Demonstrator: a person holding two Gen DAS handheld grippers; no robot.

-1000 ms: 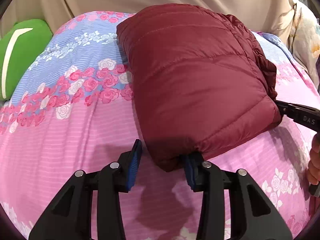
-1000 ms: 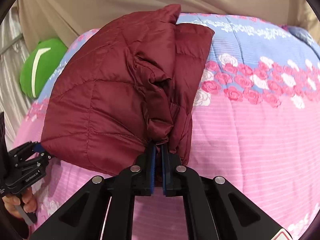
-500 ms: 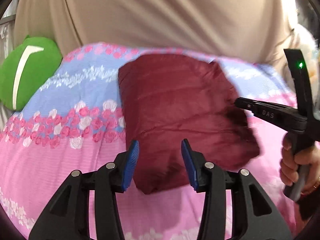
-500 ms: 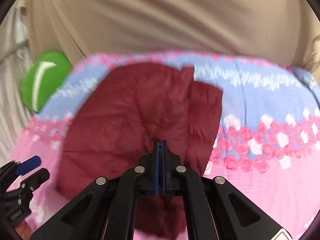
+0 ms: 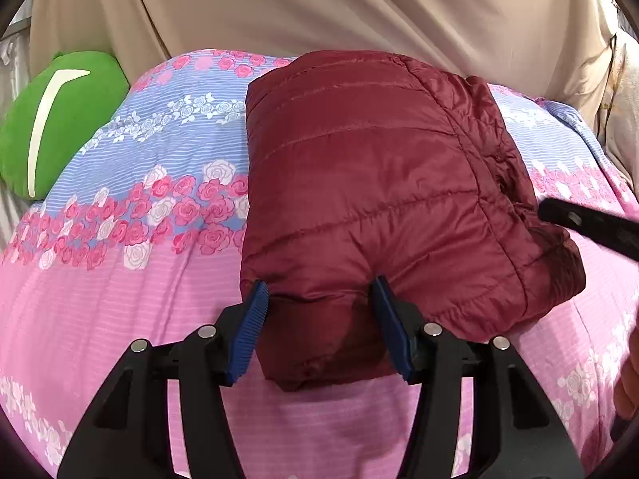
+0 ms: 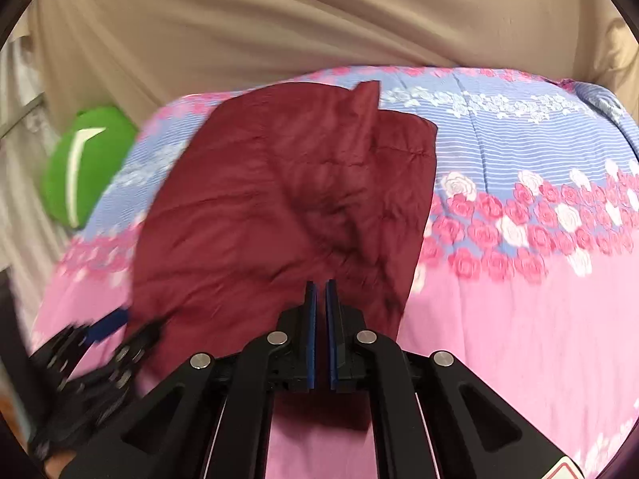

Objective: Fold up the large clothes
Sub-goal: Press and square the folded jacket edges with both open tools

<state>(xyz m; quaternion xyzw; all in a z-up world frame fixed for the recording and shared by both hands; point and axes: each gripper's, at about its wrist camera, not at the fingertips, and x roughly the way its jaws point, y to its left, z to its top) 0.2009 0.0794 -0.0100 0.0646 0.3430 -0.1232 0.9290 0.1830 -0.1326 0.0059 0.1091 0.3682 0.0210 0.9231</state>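
A maroon quilted jacket (image 5: 379,183) lies folded into a thick packet on the flowered bedspread (image 5: 120,299). My left gripper (image 5: 319,311) straddles its near corner, and the jaws are opening; the fabric sits between the blue pads without being pinched. At the jacket's right side the black tip of my right gripper (image 5: 591,227) shows. In the right wrist view, which is blurred, the jacket (image 6: 279,207) lies just beyond my right gripper (image 6: 321,291). Its pads are almost together with a thin slit between them and nothing in it. My left gripper (image 6: 116,327) appears smeared at the lower left.
A green cushion (image 5: 60,119) with a white stripe lies at the bed's far left. Beige cloth (image 5: 319,8) hangs behind the bed. A hand (image 5: 627,391) shows at the right edge. Pink and blue bedspread (image 6: 519,319) stretches to the right of the jacket.
My right gripper let go of the jacket's bunched fold and rose back from it. My left gripper's jaws have spread wider around the near corner.
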